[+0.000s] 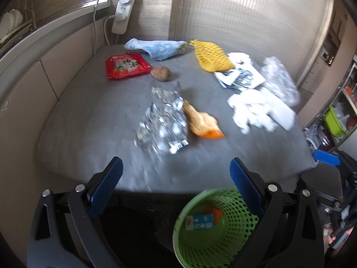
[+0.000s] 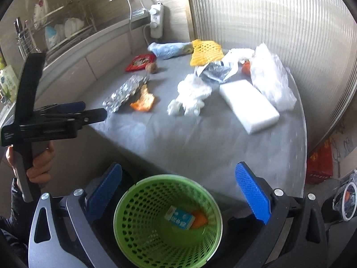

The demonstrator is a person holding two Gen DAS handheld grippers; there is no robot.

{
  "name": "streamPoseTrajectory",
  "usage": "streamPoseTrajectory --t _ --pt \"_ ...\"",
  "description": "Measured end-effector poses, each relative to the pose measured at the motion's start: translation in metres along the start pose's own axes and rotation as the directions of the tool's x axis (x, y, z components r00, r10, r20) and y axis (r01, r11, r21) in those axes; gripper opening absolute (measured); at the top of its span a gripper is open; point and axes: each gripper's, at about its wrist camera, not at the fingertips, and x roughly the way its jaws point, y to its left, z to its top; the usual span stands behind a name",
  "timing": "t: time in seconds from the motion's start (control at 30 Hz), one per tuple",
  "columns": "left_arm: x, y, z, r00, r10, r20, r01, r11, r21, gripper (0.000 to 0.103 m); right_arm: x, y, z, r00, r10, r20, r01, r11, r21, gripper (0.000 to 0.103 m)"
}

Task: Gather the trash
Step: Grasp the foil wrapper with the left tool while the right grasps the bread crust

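Jaws on both tools stand wide with nothing between the pads: the right gripper (image 2: 178,192) hangs directly over the green basket (image 2: 133,203), which sits below the near edge of the grey surface (image 2: 200,138) and already holds a small blue-and-white carton (image 2: 179,218) and an orange scrap. The left gripper (image 1: 176,178) hovers over the surface's near edge at the lower middle of its own view, with the basket at lower right, partly behind its right finger. What the next pick turns on, I judge, is the crumpled foil wrapper (image 1: 162,120): it lies straight ahead of the left jaws, toward the centre of the frame, its long axis running roughly away from the camera, so the open jaws would straddle it across its narrow width. The orange peel (image 1: 203,122) touches or nearly touches the foil's right side, which leaves little room for the right-hand finger to come down cleanly. From the right wrist view the foil sits left of centre and the left tool is plainly nearer it. The right hand's closer candidates are the white crumpled tissue (image 2: 191,93) and the white foam block (image 2: 248,105), both well up-frame from the basket. Bare surface lies between the litter and the near edge, open for the approach.
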Motion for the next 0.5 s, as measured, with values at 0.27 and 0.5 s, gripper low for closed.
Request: streamPoseTrajectory --t 0.27,0.5 --pt "0.036 0.015 0.035 1.000 0.011 -0.023 -0.012 0.999 -0.035 0.092 0.024 0.007 0.028 1.000 -0.002 -0.011 0.001 0.999 -0.034 0.101" --pt "0.065 0.020 0.048 0.997 0.018 -0.079 -0.023 0.998 -0.060 0.092 0.040 0.014 0.042 1.000 0.010 -0.023 -0.012 0.998 -0.066 0.101"
